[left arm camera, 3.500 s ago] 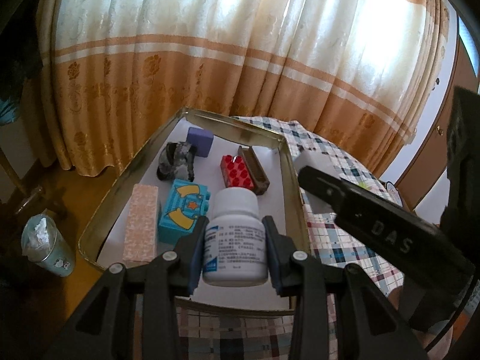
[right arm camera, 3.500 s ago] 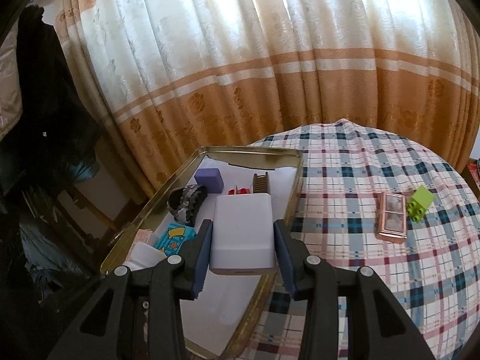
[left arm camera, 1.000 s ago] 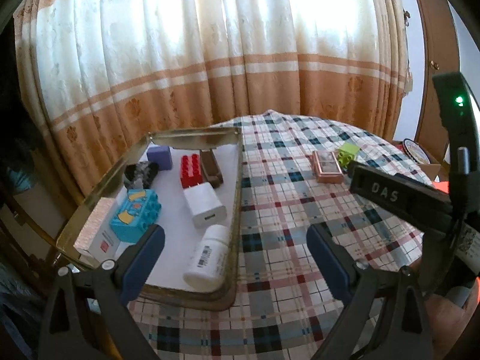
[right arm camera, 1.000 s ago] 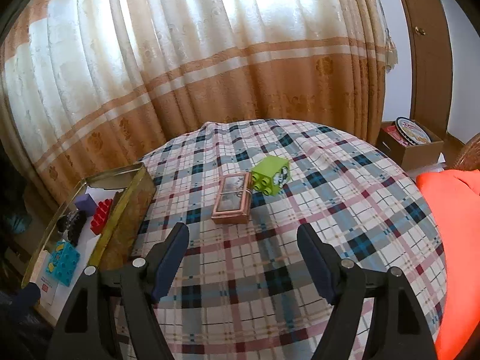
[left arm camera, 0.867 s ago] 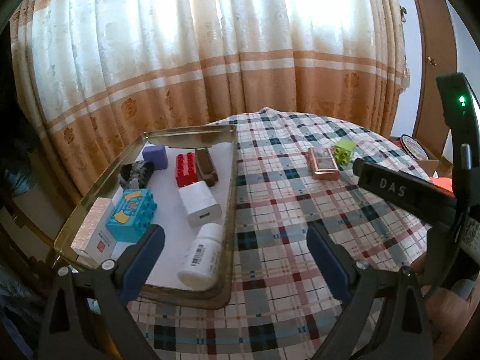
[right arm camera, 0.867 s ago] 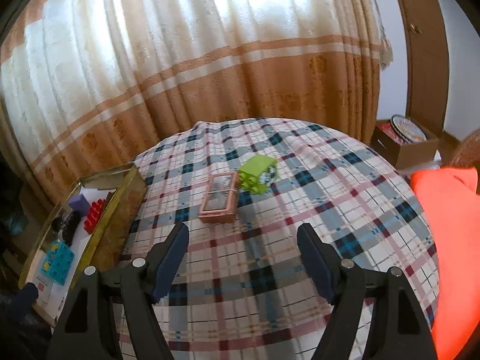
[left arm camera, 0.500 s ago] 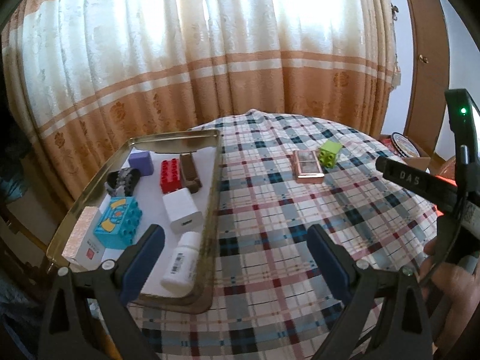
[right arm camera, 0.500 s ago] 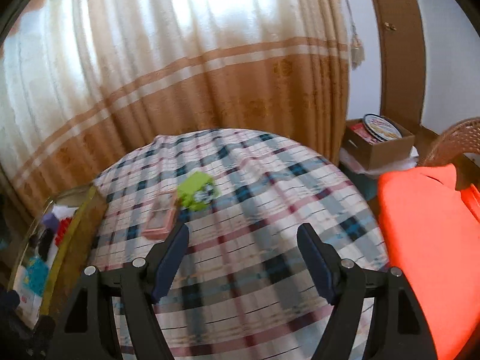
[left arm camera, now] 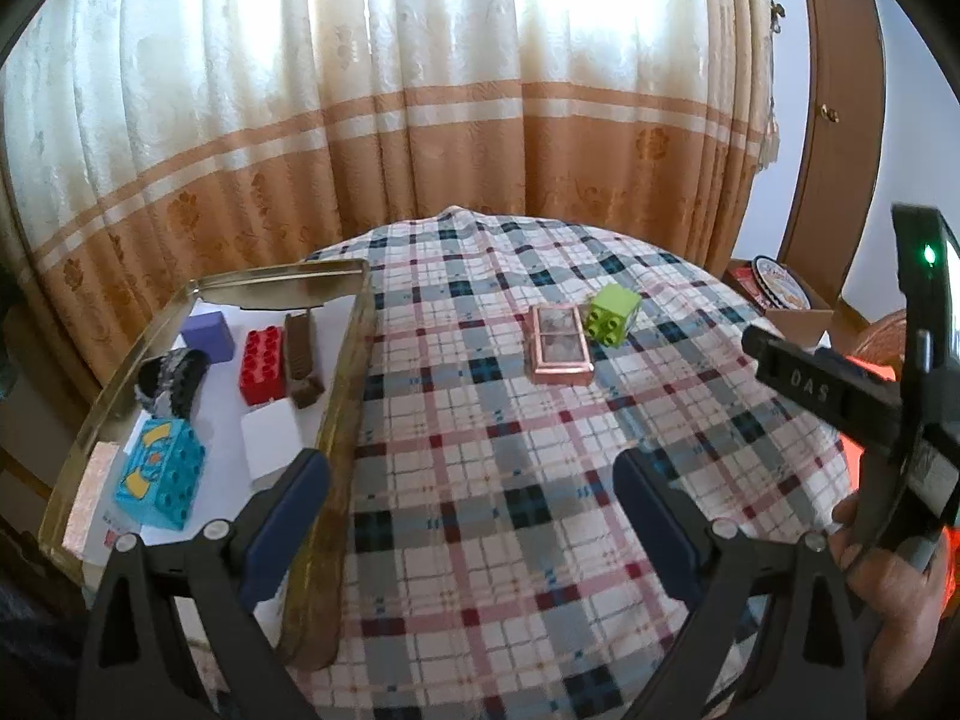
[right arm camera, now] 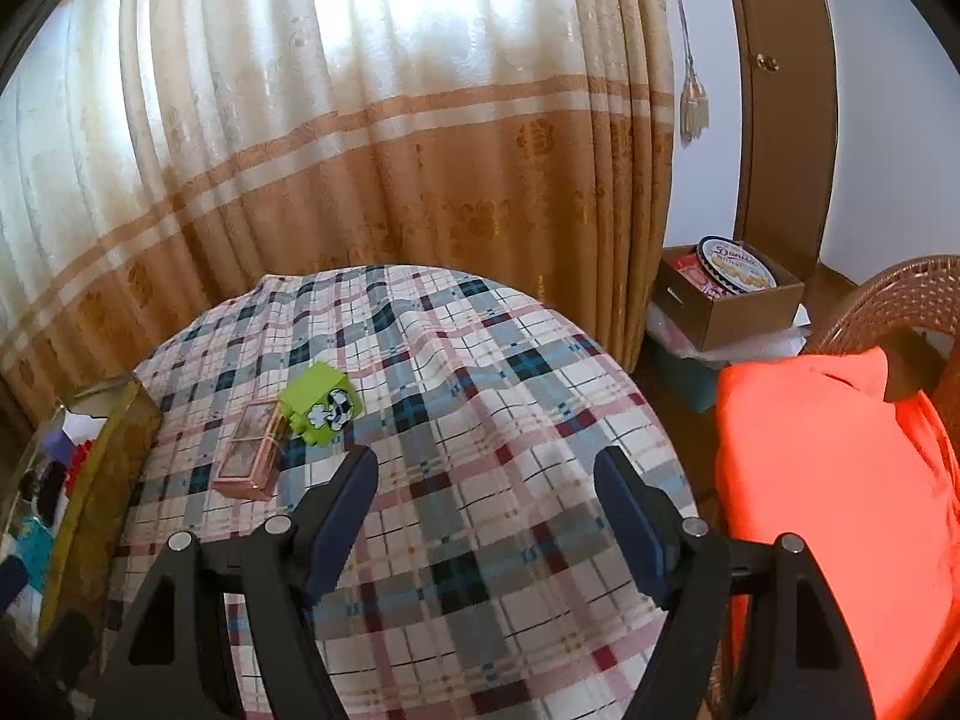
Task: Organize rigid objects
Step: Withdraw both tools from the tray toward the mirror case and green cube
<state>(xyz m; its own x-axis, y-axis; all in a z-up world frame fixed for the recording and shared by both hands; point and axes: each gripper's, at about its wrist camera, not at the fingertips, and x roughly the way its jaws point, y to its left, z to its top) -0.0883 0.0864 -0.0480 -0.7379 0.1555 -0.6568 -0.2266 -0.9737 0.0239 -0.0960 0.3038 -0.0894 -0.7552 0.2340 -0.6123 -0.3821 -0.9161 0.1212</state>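
Observation:
A gold metal tray (left arm camera: 345, 372) at the table's left holds a purple block (left arm camera: 207, 327), a red brick (left arm camera: 261, 363), a brown piece (left arm camera: 302, 354), a black-white object (left arm camera: 171, 381), a white box (left arm camera: 273, 441) and a blue brick (left arm camera: 159, 477). A pink case (left arm camera: 558, 345) and a green brick (left arm camera: 612, 315) lie on the plaid tablecloth; both also show in the right wrist view, the case (right arm camera: 249, 450) and brick (right arm camera: 321, 411). My left gripper (left arm camera: 471, 498) is open and empty above the cloth beside the tray. My right gripper (right arm camera: 486, 498) is open and empty, right of the green brick.
Curtains hang behind the round table (right arm camera: 480, 420). An orange cushion (right arm camera: 834, 480) lies on a wicker chair at the right. A cardboard box with a cookie tin (right arm camera: 735, 285) stands on the floor. The right gripper's body (left arm camera: 840, 384) shows in the left wrist view.
Both grippers let go of the pill bottle and white box into the tray, opened and drew back. Over the last second both views swung right across the table.

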